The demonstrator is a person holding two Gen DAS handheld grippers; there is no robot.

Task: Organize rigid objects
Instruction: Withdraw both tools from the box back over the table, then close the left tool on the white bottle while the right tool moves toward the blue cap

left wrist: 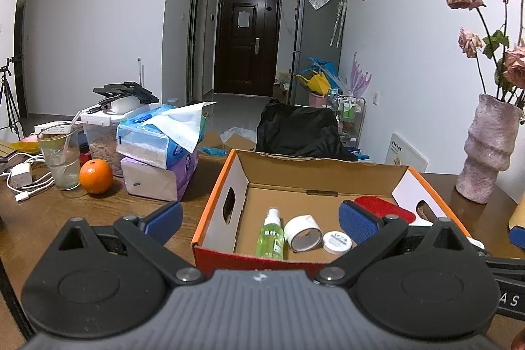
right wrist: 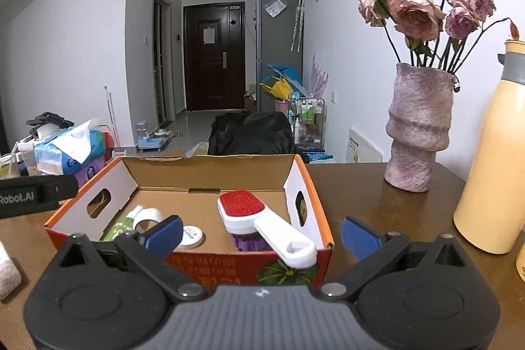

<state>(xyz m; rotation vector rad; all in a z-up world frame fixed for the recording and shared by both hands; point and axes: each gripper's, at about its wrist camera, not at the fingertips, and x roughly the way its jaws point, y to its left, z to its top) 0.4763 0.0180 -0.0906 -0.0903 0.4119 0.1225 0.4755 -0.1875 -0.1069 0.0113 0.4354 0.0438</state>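
With both grippers hovering just short of the box (right wrist: 320, 238), nothing pinched. Left gripper (left wrist: 261, 220): fingers spread wide, empty. Right gripper (right wrist: 262, 235): fingers spread wide too, empty, lined up on the white handle of the lint brush (right wrist: 262, 225).

Handle pokes out over the near wall, red pad tilted up on something purple underneath. Probably the step in hand: seat that brush fully inside. Best to close on the handle near its middle, lift a touch, slide toward the far wall, keep clear of the cardboard edge.

Inside, left side: green spray bottle (left wrist: 271, 235) lying flat, tape roll (left wrist: 303, 233) touching it, small white tin (left wrist: 337, 241) just beside. Tin's lid print too small to read.

Off to the right, cream flask (right wrist: 492, 159) standing on the table (right wrist: 377, 205), possibly next candidate. Vase (right wrist: 418, 127) behind it.

Readable: "Robot.AI" on the left gripper's side; box front lettering not legible.
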